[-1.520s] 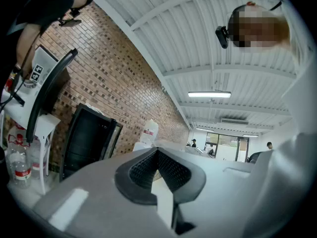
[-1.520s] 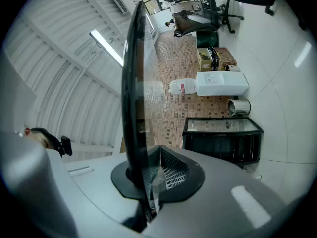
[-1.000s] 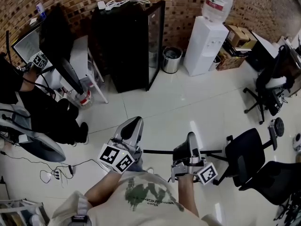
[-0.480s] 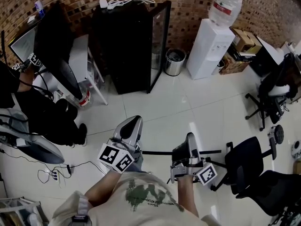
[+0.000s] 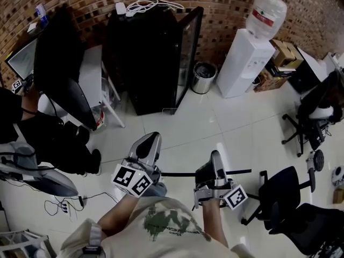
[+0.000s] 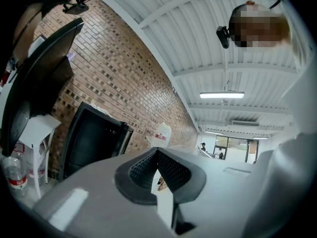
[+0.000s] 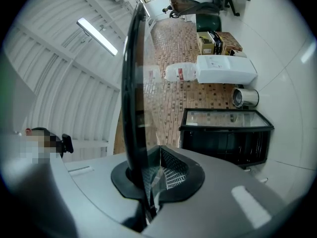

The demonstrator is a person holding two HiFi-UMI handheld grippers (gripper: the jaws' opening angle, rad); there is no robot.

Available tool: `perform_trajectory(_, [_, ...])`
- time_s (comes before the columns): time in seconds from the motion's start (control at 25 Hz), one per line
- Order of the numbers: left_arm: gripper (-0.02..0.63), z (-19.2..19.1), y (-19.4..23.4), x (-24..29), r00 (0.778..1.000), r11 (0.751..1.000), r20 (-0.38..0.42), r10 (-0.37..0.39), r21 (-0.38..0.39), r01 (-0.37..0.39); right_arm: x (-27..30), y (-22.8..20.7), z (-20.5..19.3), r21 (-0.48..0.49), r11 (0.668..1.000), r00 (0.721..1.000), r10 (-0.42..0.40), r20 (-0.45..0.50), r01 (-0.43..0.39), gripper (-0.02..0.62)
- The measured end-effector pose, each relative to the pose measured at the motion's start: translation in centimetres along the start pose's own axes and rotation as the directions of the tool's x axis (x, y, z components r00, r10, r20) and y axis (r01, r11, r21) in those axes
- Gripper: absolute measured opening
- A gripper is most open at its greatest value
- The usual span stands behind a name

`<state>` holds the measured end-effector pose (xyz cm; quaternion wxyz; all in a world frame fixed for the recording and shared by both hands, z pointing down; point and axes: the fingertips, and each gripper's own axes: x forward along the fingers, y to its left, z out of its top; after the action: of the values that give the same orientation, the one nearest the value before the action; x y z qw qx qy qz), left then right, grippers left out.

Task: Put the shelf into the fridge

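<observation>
Shelf (image 5: 183,173), clear pane with dark rim, carried above white floor (image 5: 231,125), spanning both grippers, well short of fridge. Left gripper (image 5: 151,142): jaws nearly together, pinching pane's left end. Right gripper (image 5: 216,156): jaws narrow, clamped on dark rim. Ahead, black fridge (image 5: 142,58) against brick wall, glass door (image 5: 189,50) swung open. Right of it, steel bin (image 5: 203,77), then water dispenser (image 5: 244,63).

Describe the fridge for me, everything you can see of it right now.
The fridge is a black cabinet standing upright on the white floor against the brick wall. Its glass-paned door is swung open toward the bin; the inside is too dark to read. White cables lie on top. The left tool and right tool are both clear of it.
</observation>
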<state>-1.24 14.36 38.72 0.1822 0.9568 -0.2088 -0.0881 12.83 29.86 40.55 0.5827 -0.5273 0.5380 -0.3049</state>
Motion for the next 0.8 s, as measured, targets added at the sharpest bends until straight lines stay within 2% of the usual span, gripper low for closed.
perform_trajectory(0.32, [-0.025, 2.0, 5.9, 2.8, 1.0, 0.999, 0.011, 0.024, -0.025, -0.024, 6.6, -1.9, -2.0, 0.0, 1.0, 0.999, -0.028, -0.028, 0.028, 0.015])
perform_trajectory(0.8, [-0.025, 4.5, 12.3, 4.2, 0.996, 0.998, 0.065, 0.066, -0.026, -0.065, 13.7, -4.1, -4.6, -0.004, 0.999, 0.995, -0.048, -0.083, 0.047, 0.015])
